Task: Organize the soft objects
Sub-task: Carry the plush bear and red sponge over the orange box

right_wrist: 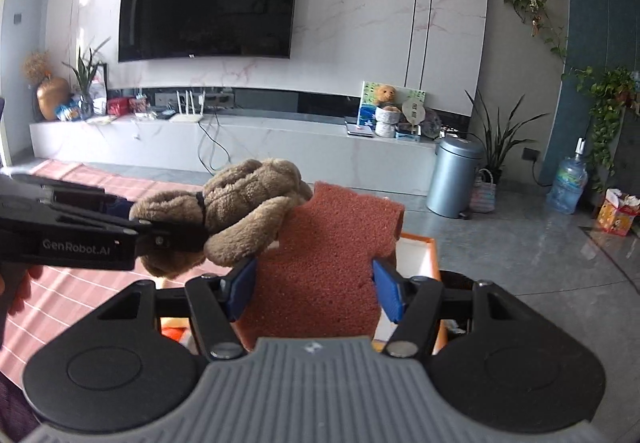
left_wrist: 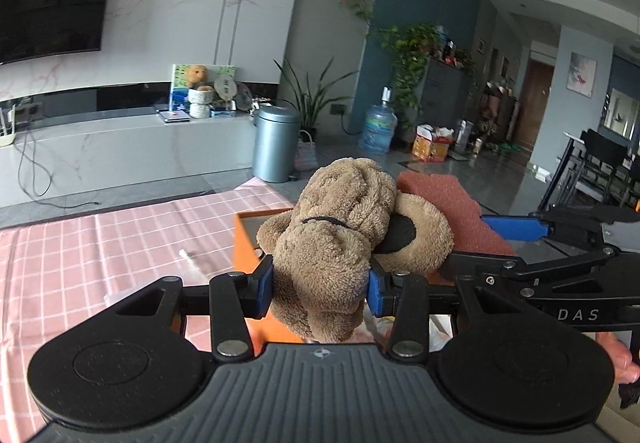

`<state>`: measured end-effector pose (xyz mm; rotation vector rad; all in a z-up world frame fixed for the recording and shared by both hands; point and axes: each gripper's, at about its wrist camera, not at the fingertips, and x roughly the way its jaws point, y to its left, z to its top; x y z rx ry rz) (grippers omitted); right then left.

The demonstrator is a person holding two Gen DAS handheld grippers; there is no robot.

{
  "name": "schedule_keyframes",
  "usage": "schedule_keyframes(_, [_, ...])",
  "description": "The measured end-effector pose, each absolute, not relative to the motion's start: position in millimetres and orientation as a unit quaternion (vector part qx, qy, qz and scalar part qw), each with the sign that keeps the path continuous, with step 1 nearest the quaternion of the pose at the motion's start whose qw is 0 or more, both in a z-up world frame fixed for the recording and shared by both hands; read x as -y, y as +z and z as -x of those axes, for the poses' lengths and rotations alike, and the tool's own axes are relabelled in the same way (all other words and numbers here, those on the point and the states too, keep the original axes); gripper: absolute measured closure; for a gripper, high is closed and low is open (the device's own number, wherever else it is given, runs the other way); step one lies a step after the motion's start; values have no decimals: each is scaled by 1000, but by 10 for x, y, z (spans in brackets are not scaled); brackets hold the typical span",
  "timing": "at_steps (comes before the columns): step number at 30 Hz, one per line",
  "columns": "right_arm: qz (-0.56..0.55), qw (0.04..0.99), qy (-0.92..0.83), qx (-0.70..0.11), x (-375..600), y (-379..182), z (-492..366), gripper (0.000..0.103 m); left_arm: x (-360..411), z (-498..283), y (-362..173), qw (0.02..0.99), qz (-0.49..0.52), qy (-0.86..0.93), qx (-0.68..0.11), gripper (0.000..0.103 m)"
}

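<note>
Left gripper (left_wrist: 320, 289) clamped on a brown plush dog (left_wrist: 344, 239), blue pads pressing its body from both sides, held up above the orange box (left_wrist: 245, 239). Right gripper (right_wrist: 316, 289) clenched on a reddish foam sponge (right_wrist: 328, 263), just right of the plush dog and touching its floppy ear, also raised over the orange box. Pink checked cloth (left_wrist: 100, 255) spread under and left of the box. Beyond the box: grey pedal bin (right_wrist: 454, 177), woven bag (right_wrist: 483, 197) beside it, water jug (right_wrist: 568, 185) farther right, marble TV bench (right_wrist: 240, 147) behind, dark television (right_wrist: 208, 3) above. Box interior mostly hidden behind toy and sponge. Bare fingers (left_wrist: 622, 357) at the right edge of the left wrist view.
</note>
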<state>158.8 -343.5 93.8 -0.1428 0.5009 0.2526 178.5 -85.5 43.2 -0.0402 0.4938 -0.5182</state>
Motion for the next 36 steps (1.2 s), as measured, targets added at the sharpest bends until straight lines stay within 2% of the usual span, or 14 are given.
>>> schedule_keyframes(12, [53,939,123,-317,3935,780,-2342,41,1237,-2214,302,922,-50,-260,-284,53])
schedule_keyframes(26, [234,872,169,-396,3590,116,-3008,40,1804,-2471,-105,896,-201,-197,-342,53])
schedule_keyframes(36, [268,832,191,-447,3422,-108,-3323,38,1949,-2619,-292,871,-270,-189,-364,49])
